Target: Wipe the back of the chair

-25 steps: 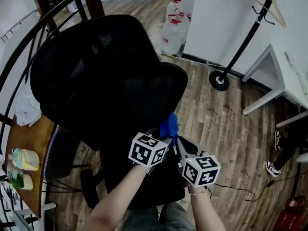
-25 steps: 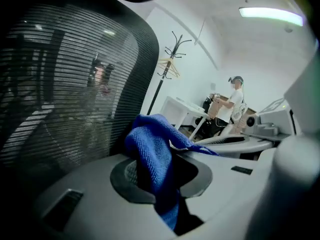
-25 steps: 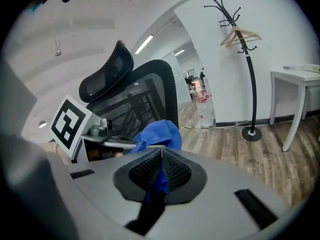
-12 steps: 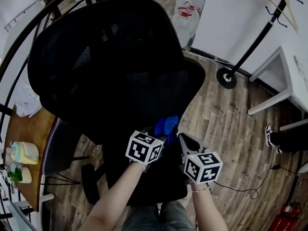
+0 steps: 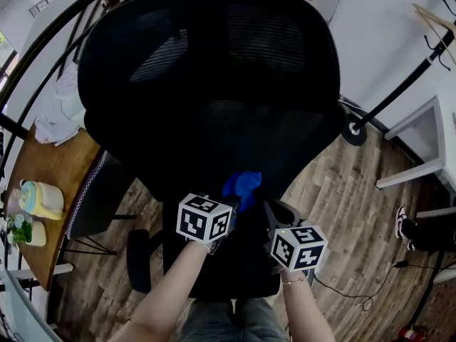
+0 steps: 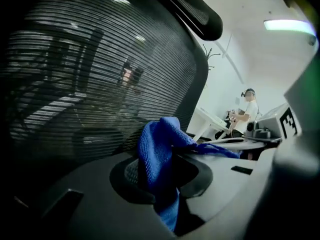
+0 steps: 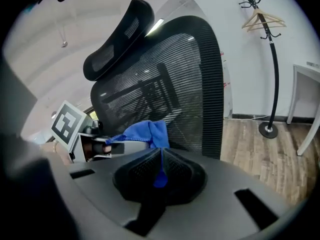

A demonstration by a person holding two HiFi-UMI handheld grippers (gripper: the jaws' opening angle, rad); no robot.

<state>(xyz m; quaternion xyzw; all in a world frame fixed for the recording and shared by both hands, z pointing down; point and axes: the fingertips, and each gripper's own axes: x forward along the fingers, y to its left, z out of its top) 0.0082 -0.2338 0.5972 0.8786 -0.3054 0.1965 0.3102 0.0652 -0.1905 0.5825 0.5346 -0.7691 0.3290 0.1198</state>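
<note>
A black mesh office chair (image 5: pixel 214 70) stands with its back (image 6: pixel 100 74) facing me and fills most of the head view. A blue cloth (image 5: pixel 242 186) is bunched against the lower part of that back. My left gripper (image 5: pixel 231 197) is shut on the cloth (image 6: pixel 157 154), which spills out over its jaws. My right gripper (image 5: pixel 267 209) is shut on another corner of the same cloth (image 7: pixel 147 132), with a blue strip pinched in its jaws. The chair back (image 7: pixel 170 84) and headrest (image 7: pixel 120 34) rise just beyond both grippers.
A coat stand (image 5: pixel 399 84) and a white desk (image 5: pixel 427 162) are to the right on the wooden floor. A wooden table (image 5: pixel 43 169) with a yellow bottle (image 5: pixel 39 199) and a black railing (image 5: pixel 43 55) lie left. A person (image 6: pixel 247 109) stands far off.
The chair back has come closer and now fills the upper head view. Both grippers with the blue cloth have shifted slightly left, staying at the lower back of the chair.
</note>
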